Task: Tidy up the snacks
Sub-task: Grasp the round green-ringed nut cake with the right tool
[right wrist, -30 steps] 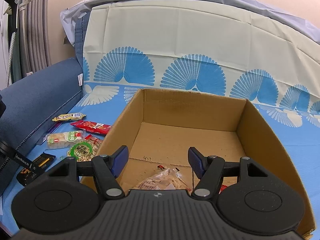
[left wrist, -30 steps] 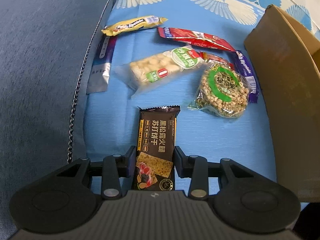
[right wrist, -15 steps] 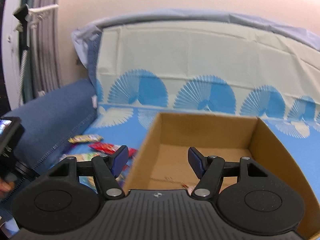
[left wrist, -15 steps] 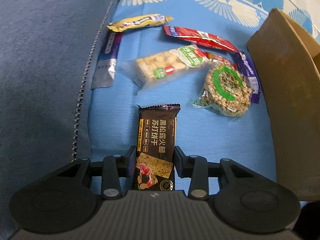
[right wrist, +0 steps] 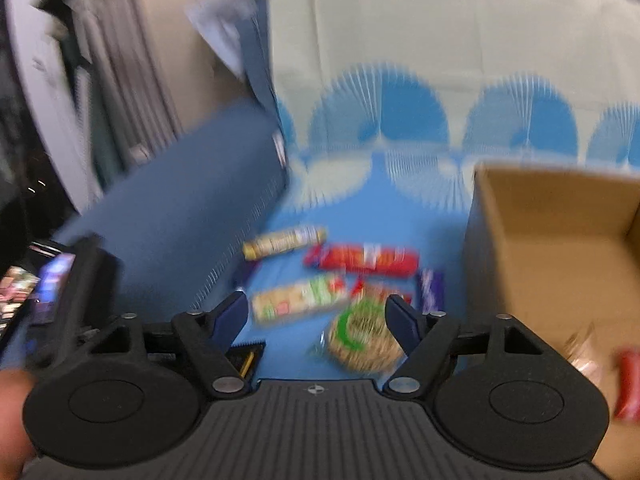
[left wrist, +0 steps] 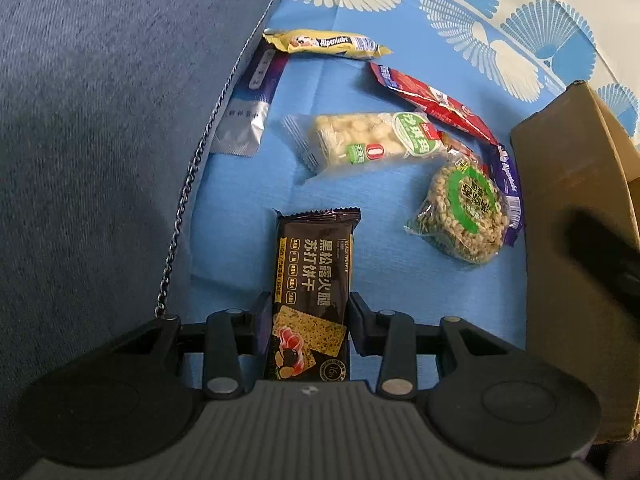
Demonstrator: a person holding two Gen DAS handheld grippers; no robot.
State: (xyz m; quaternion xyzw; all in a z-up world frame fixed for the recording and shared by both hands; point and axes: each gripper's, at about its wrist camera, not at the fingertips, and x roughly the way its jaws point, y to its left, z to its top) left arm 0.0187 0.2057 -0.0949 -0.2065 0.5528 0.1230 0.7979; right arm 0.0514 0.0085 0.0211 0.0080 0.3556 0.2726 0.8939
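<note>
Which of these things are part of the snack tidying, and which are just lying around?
Part of the job:
black cracker pack, clamped in the left hand-held gripper
round rice cake
yellow candy bar
cardboard box

Just there:
blue sofa cushion
patterned cover

Your left wrist camera sits low and close over the blue sheet (left wrist: pixel 240 208), looking steeply down and forward along its fingers, with the dark cracker pack (left wrist: pixel 314 276) right under the lens. Your right wrist camera rides higher and farther back, facing forward and slightly down, badly blurred. Both views share the round green cake (left wrist: pixel 464 216) (right wrist: pixel 362 338), the yellow bar (left wrist: pixel 326 42) (right wrist: pixel 284 240) and the cardboard box (left wrist: pixel 576 184) (right wrist: pixel 560 236).
</note>
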